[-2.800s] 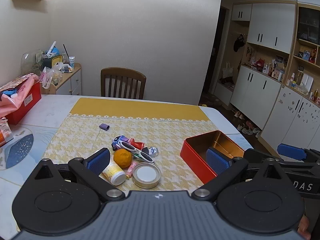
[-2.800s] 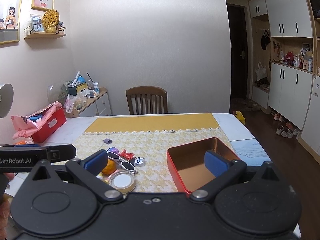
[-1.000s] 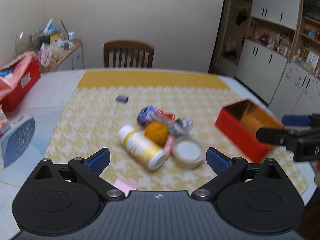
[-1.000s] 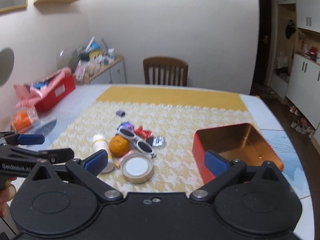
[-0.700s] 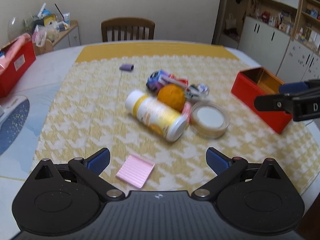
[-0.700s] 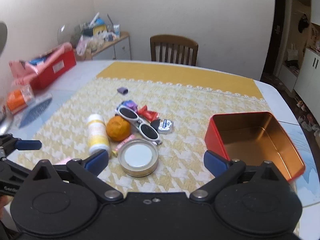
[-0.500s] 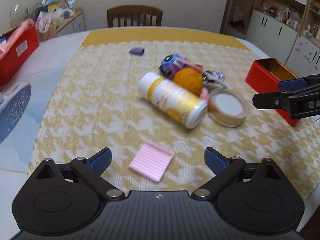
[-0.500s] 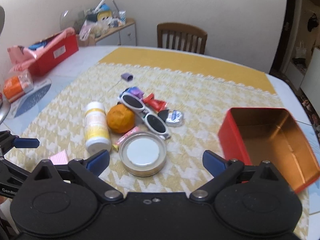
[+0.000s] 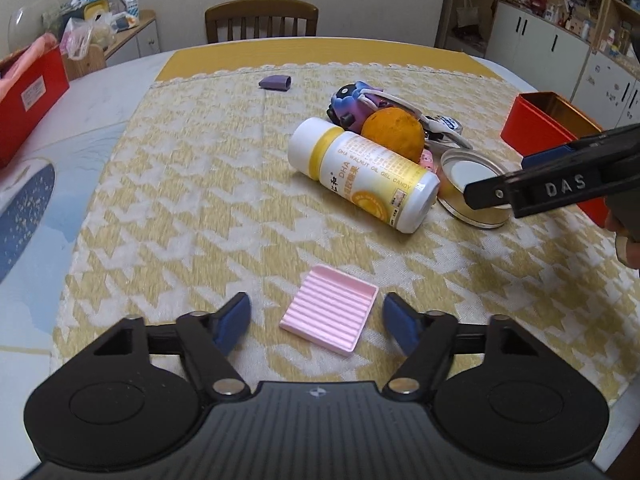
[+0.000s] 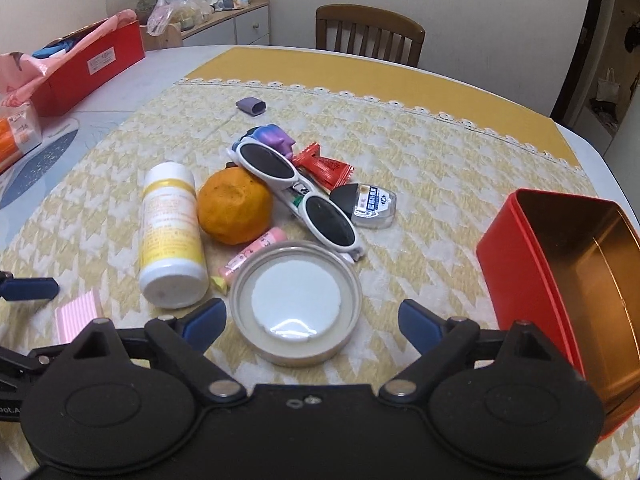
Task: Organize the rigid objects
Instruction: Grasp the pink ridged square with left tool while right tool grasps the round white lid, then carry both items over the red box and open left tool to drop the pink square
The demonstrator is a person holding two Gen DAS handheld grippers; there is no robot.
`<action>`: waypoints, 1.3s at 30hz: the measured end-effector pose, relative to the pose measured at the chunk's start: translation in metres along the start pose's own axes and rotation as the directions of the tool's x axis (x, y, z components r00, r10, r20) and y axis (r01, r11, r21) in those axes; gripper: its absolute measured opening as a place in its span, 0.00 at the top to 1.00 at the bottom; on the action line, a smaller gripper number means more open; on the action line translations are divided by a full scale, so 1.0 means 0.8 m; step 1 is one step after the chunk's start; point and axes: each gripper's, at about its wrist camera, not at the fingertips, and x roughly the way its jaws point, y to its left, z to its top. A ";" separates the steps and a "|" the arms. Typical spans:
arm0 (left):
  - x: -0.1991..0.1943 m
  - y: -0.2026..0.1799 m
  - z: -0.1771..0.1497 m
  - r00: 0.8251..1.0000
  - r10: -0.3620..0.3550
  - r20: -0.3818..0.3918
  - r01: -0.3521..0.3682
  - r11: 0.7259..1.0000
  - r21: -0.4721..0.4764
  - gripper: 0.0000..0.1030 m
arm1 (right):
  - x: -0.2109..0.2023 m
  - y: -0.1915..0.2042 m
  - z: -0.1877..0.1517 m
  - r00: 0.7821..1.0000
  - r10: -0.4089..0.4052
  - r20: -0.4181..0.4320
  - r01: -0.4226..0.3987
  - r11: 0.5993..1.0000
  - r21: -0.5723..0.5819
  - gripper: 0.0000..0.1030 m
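Straddling the pink tray (image 9: 330, 313), left gripper (image 9: 316, 322) (jaws apart).

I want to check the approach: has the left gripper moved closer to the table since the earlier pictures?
Yes. The left gripper has come down and forward: the wooden chair sits higher in view, and the open jaws now flank the pink ridged tray.

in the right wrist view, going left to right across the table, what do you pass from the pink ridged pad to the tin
pink ridged pad → white and yellow bottle → orange → round lid → red tin
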 end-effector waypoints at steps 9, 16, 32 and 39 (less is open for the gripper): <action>0.000 -0.003 0.001 1.000 -0.002 0.016 0.001 0.999 0.046 0.59 | 0.015 -0.001 0.006 1.000 0.017 -0.022 -0.016 0.999 0.049 0.19; -0.001 -0.002 -0.001 1.000 -0.005 0.023 0.004 0.999 0.051 0.60 | 0.018 0.004 0.005 1.000 0.021 -0.022 -0.020 0.999 0.045 0.27; -0.013 -0.007 0.017 0.998 -0.044 0.038 0.043 0.999 0.033 0.60 | -0.033 -0.013 -0.009 1.000 0.000 -0.007 0.000 0.997 0.080 0.27; -0.032 -0.025 0.046 0.994 -0.070 0.080 0.066 0.996 0.057 0.60 | -0.081 -0.032 -0.006 0.999 -0.007 0.032 0.003 0.995 0.102 0.27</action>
